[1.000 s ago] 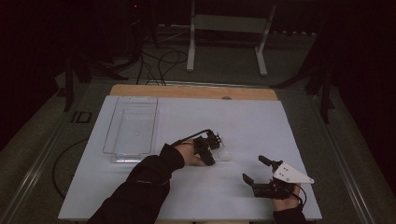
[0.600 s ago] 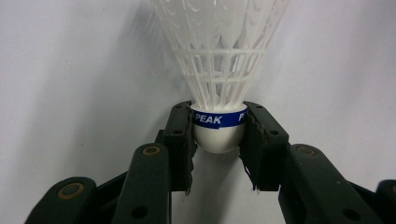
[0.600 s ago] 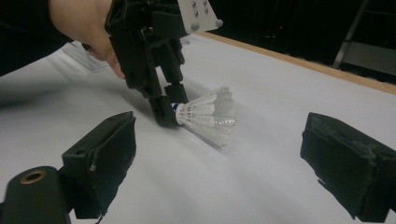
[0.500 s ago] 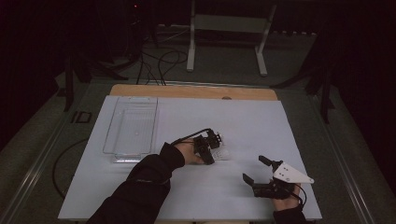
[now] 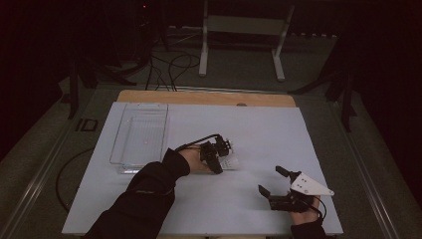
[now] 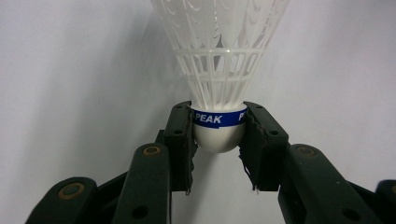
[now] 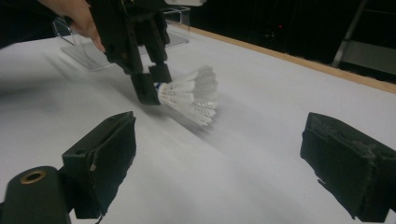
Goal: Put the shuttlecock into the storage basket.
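Hand-held gripper, right: jaws wide apart, nothing in them, low over the near edge of the white surface. Left hand-held gripper, mid-surface, is clamped on the cork base of a white shuttlecock (blue band reads PEAK), skirt pointing away, just above the sheet. Keep the squeeze on the cork, never the skirt. Clear tray lies beyond, left; likely drop spot.
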`<action>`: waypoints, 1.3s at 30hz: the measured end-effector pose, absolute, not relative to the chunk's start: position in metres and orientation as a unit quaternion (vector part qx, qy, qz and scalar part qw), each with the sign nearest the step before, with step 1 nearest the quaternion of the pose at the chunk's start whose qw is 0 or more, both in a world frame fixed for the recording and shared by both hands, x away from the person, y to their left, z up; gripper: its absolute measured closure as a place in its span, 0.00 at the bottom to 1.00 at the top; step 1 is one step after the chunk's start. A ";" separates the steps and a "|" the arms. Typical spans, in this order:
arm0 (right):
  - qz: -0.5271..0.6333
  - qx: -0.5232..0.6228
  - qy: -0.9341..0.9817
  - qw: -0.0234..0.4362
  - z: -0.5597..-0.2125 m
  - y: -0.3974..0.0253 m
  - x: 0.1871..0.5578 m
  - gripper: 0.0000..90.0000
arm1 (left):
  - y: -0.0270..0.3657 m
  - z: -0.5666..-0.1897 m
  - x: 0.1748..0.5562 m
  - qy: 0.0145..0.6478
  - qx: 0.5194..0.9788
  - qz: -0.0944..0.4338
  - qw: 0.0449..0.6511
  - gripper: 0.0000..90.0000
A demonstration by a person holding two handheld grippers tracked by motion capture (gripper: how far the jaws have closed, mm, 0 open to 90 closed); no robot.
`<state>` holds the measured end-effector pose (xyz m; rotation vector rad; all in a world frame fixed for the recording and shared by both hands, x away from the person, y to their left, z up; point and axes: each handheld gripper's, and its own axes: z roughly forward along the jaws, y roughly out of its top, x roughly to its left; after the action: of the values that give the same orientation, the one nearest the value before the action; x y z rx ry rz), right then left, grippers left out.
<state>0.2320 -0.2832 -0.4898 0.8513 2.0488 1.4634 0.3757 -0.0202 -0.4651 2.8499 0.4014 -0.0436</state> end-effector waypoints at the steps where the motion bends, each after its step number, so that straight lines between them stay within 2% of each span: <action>1: 0.535 0.311 0.748 0.239 -0.490 -0.283 0.232 0.12 | -0.019 -0.464 0.375 0.136 0.982 -0.018 0.131 0.73; 9: 0.536 0.311 0.748 0.239 -0.490 -0.282 0.232 0.12 | -0.006 -0.454 0.370 0.123 0.984 -0.031 0.122 0.73; 19: 0.540 0.310 0.744 0.242 -0.489 -0.282 0.231 0.12 | 0.009 -0.439 0.361 0.112 0.980 -0.055 0.155 0.73; 39: 0.539 0.311 0.745 0.242 -0.490 -0.282 0.232 0.12 | 0.034 -0.417 0.358 0.116 0.980 -0.038 0.159 0.73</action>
<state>0.2315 -0.2815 -0.4899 0.8514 2.0367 1.4726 0.3582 0.0340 -0.4172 2.8007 0.3327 -0.1077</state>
